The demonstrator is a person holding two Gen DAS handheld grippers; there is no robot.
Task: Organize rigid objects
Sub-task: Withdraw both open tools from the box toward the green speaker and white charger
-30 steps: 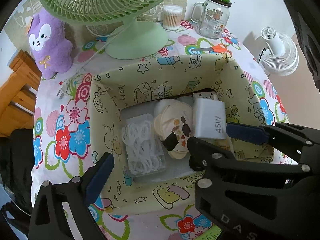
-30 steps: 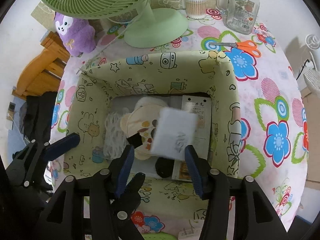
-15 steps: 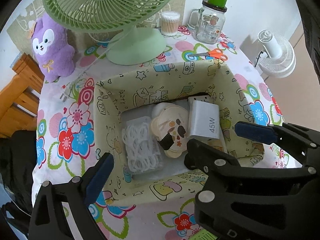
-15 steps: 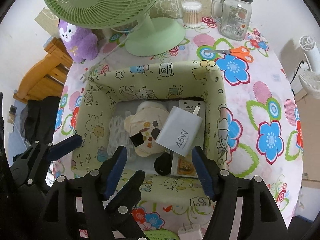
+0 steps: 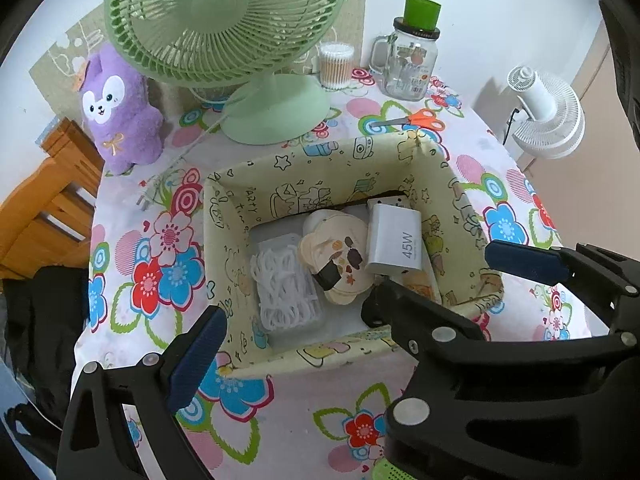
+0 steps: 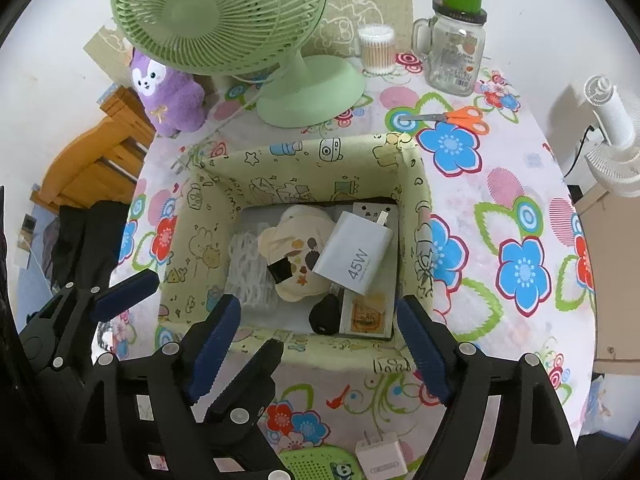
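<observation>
A white 45W charger (image 6: 354, 254) (image 5: 396, 240) lies loose in the yellow-green cartoon-print fabric box (image 6: 304, 152) (image 5: 320, 168), on top of a beige flower-shaped card (image 6: 296, 248) and a flat packet (image 6: 368, 312). A clear case of white cable (image 5: 284, 284) and a small black object (image 6: 324, 314) share the box. My right gripper (image 6: 318, 346) hangs above the box's near wall, its jaws opening with nothing between them. My left gripper (image 5: 316, 340) is just to its left, open and empty; its right finger is hidden behind the right gripper.
A small white plug (image 6: 380, 458) and a green device (image 6: 316, 466) lie on the flowered cloth near me. Behind the box are orange scissors (image 6: 452, 116), a green fan (image 6: 312, 92), a purple plush (image 6: 168, 92), a cotton-swab tub (image 6: 376, 54) and a glass jar (image 6: 454, 56).
The charger was blurred between my right gripper's fingers, then came to rest in the box. The right jaws widened. Both grippers rose and drew back from the box.
</observation>
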